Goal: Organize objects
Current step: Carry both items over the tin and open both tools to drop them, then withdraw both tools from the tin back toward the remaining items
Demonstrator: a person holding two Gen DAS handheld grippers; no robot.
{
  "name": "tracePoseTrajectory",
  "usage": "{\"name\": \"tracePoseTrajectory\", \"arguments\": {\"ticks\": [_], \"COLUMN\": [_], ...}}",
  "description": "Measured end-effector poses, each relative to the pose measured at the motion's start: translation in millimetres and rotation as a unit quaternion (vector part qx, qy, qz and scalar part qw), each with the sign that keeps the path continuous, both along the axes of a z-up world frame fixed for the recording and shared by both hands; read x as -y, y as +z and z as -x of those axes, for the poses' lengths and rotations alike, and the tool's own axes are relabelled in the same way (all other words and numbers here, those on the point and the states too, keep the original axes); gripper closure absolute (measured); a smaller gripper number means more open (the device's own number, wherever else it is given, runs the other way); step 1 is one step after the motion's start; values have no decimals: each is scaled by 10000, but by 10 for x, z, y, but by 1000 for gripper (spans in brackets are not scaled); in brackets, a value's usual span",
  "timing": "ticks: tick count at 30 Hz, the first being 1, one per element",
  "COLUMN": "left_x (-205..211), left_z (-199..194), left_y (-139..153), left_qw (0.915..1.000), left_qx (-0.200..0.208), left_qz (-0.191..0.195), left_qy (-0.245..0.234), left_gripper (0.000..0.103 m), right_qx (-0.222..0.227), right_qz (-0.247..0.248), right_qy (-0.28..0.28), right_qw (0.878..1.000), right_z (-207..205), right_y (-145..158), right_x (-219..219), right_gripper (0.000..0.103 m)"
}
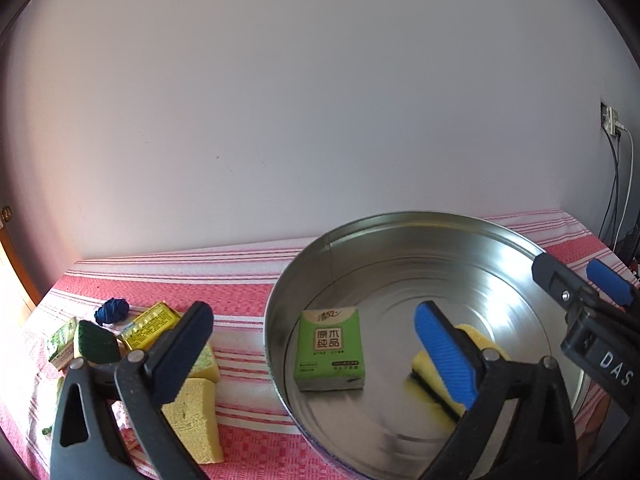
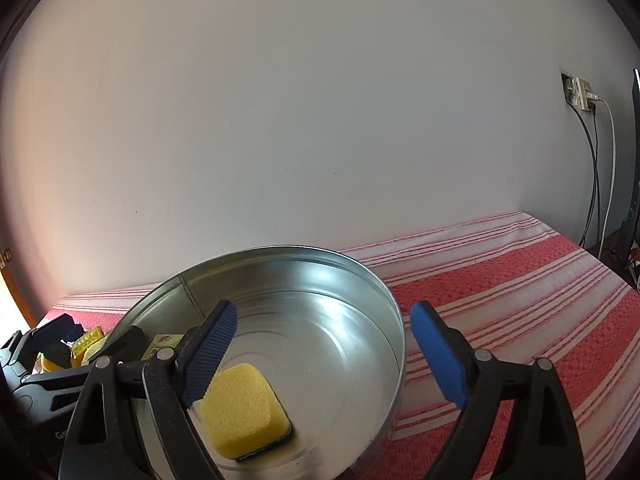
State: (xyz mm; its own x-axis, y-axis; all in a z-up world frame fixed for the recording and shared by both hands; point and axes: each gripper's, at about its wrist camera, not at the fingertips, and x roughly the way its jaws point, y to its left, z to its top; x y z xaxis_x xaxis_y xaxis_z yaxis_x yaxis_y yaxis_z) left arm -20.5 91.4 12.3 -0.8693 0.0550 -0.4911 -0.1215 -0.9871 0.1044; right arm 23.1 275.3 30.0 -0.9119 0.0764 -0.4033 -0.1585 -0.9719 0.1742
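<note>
A round metal tin (image 1: 280, 280) (image 2: 384, 292) stands on the red striped cloth. In it lie a green tissue pack (image 1: 331, 350) and a yellow sponge with a dark scrub layer (image 1: 480, 340) (image 2: 244, 412). My left gripper (image 1: 316, 354) is open and empty, one finger over the cloth, the other over the tin. My right gripper (image 2: 326, 354) is open and empty above the tin; it also shows in the left wrist view (image 1: 576, 284). Left of the tin lie two yellow sponges (image 1: 198, 420), a green-topped sponge (image 1: 96, 344), a yellow packet (image 1: 150, 326) and a blue yarn ball (image 1: 113, 311).
A small green box (image 1: 60, 340) lies at the cloth's left edge. A white wall rises right behind the table. A wall socket with hanging cables (image 2: 596, 184) is at the right. Bare striped cloth (image 2: 520, 280) stretches right of the tin.
</note>
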Motion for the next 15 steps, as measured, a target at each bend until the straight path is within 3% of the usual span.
{"name": "tracePoseTrajectory", "arguments": {"ticks": [7, 15], "left_x": [123, 167], "left_z": [-57, -178], "left_y": [-19, -29], "left_qw": [9999, 9995], "left_qx": [-20, -54], "left_qz": [28, 42], "left_qy": [104, 298], "left_gripper": [1, 1], "right_qx": [-120, -658], "right_qz": [-56, -231], "right_qy": [-76, -257], "right_qw": [9999, 9972], "right_z": [-46, -215], "right_y": [11, 70], "right_x": [47, 104], "right_gripper": [13, 12]}}
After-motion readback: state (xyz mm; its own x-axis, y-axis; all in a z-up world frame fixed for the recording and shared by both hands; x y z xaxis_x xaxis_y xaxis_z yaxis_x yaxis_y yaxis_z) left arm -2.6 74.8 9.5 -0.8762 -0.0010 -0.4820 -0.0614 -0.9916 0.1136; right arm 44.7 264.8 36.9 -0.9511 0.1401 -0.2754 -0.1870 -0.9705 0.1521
